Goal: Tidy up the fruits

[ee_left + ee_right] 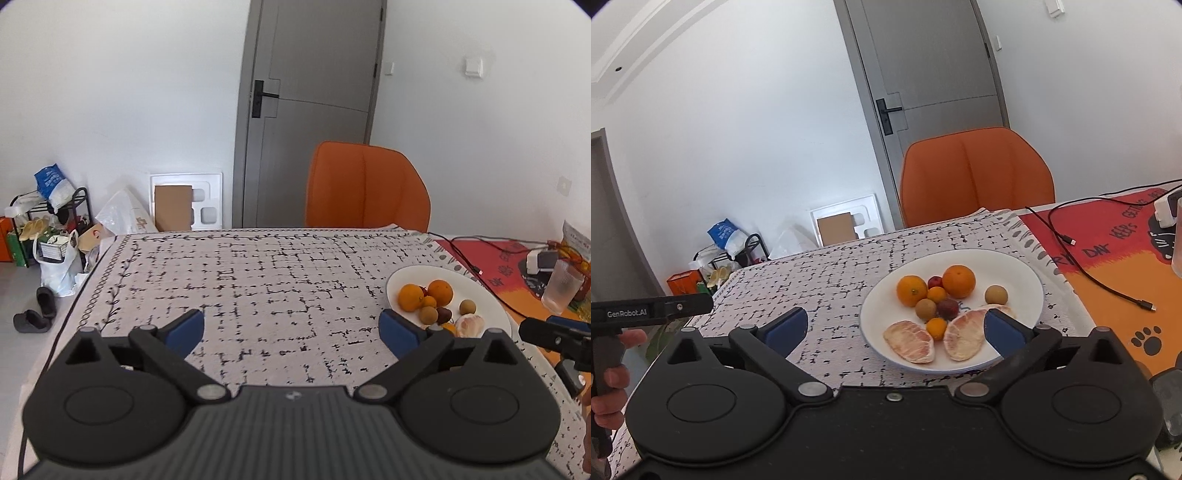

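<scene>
A white plate [1027, 280] holds two oranges [959, 281], small kumquats [937, 294], brown longans [996, 295], dark red plums [948, 308] and peeled pomelo segments [911, 341]. My right gripper [892, 326] is open and empty, just in front of the plate, its right finger over the near rim. My left gripper [291, 330] is open and empty above bare tablecloth, left of the plate [484, 295]. The fruits [439, 292] also show in the left wrist view.
An orange chair [975, 177] stands behind the table. A red and orange mat [1115, 266] with a black cable [1089, 275] lies right of the plate. A clear glass [561, 291] and a charger [1167, 212] sit at far right.
</scene>
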### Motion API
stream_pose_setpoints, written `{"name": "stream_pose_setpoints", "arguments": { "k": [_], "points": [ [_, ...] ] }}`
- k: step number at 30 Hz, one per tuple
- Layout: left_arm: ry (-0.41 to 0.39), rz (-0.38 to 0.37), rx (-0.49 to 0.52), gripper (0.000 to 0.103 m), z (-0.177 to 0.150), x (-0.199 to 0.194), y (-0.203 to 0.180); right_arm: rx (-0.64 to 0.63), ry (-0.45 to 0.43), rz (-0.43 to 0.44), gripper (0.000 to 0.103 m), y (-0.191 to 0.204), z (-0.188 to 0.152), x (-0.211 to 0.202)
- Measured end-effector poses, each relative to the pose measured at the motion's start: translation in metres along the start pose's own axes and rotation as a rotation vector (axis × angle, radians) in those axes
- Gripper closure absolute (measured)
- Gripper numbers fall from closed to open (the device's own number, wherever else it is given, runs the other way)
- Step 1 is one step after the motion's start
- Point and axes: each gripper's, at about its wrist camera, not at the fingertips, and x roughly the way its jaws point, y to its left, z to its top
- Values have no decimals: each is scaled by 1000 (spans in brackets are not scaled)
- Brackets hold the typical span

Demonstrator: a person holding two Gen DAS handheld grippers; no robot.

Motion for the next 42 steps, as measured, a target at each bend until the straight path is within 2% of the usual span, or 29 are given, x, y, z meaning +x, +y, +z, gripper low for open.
{"name": "stream_pose_setpoints", "arguments": {
  "k": [31, 42],
  "points": [
    [-35, 88, -24, 0, -48, -88, 34, -72, -6, 39, 0, 43, -21, -51],
    [-21, 93, -11, 0, -57, -90, 36, -86, -3, 44, 0, 49, -28, -61]
  ]
}}
